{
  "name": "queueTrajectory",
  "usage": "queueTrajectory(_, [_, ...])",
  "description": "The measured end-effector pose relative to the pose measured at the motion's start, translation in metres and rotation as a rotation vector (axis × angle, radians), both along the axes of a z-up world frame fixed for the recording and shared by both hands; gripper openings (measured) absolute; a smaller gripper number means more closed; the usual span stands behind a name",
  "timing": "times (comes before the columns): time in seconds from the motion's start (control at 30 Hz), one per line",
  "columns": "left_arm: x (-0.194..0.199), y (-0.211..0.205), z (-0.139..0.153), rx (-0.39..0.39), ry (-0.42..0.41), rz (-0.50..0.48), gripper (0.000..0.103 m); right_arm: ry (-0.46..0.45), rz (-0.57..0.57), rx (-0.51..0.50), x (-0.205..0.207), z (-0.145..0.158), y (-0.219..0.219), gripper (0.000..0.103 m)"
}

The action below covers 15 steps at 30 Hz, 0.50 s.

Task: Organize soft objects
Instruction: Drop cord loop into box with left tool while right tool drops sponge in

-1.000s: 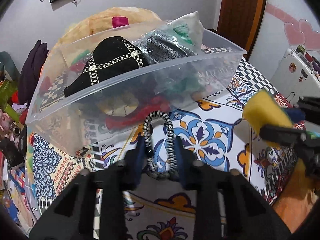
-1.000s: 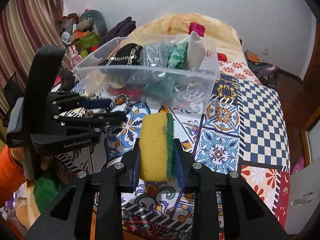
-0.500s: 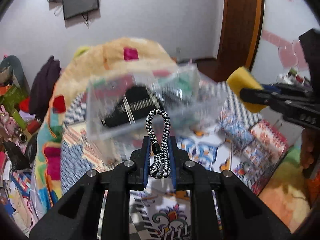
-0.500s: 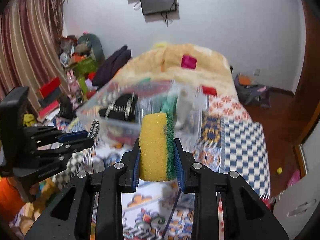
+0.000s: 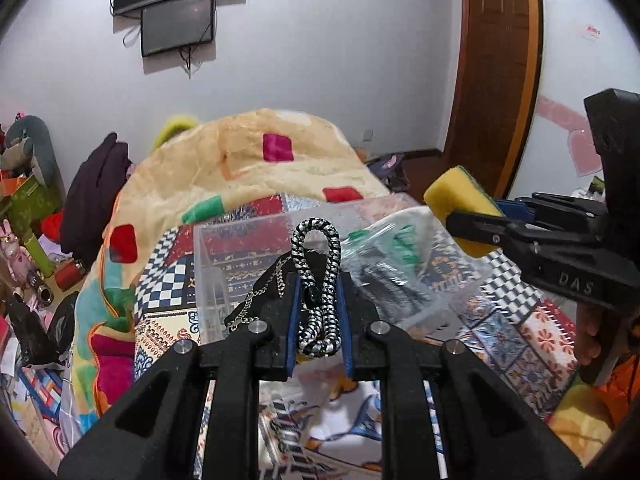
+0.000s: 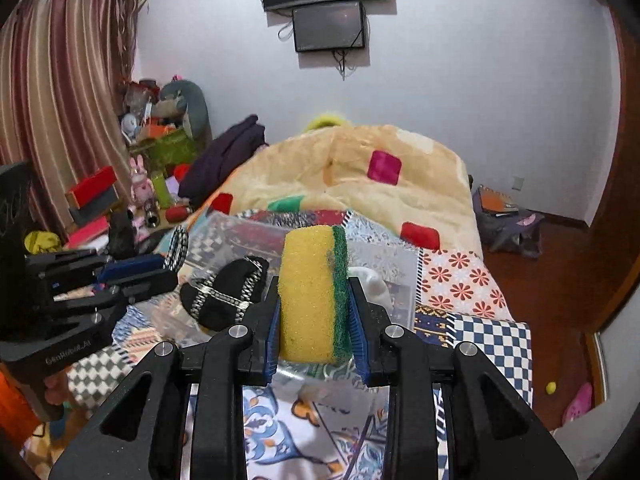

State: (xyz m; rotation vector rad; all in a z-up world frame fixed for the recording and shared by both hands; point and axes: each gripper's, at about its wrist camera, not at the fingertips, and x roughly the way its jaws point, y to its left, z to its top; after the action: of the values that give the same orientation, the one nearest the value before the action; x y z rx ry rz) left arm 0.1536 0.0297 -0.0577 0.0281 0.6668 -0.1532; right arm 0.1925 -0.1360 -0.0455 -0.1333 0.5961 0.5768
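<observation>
My left gripper (image 5: 317, 312) is shut on a black-and-white braided cord loop (image 5: 316, 280) and holds it up above the clear plastic bin (image 5: 240, 256) on the bed. My right gripper (image 6: 314, 316) is shut on a yellow sponge with a green scouring side (image 6: 312, 296), also raised over the bin (image 6: 248, 236). The bin holds a black item with a silver chain (image 6: 224, 296) and a clear bag with green and grey fabric (image 5: 392, 256). The right gripper with the sponge (image 5: 460, 204) shows at the right of the left wrist view. The left gripper with the cord (image 6: 178, 246) shows at the left of the right wrist view.
A patterned tile-print cover (image 6: 480, 320) lies on the bed, with a cream blanket with coloured squares (image 5: 256, 168) piled behind the bin. Cluttered shelves and toys (image 6: 152, 168) stand at the left by the curtain. A wooden door (image 5: 496, 72) is at the right.
Both grippers have risen and tilted up from near the bed surface. The bin now sits lower and farther in both views. The cord and the sponge stay gripped.
</observation>
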Motion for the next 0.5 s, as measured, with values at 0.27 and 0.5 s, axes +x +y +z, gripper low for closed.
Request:
queueTrajectory(0.27, [0.025, -0.001, -0.027, 0.009, 0.067, -0.008, 0.018, 0.054, -0.004, -0.088, 0.017, -0.034, 0.011, 0.027])
queueTrajectory(0.5, [0.02, -0.007, -0.027, 0.016, 0.055, -0.009, 0.046, 0.075, 0.011, -0.106, 0.017, -0.036, 0.01, 0.032])
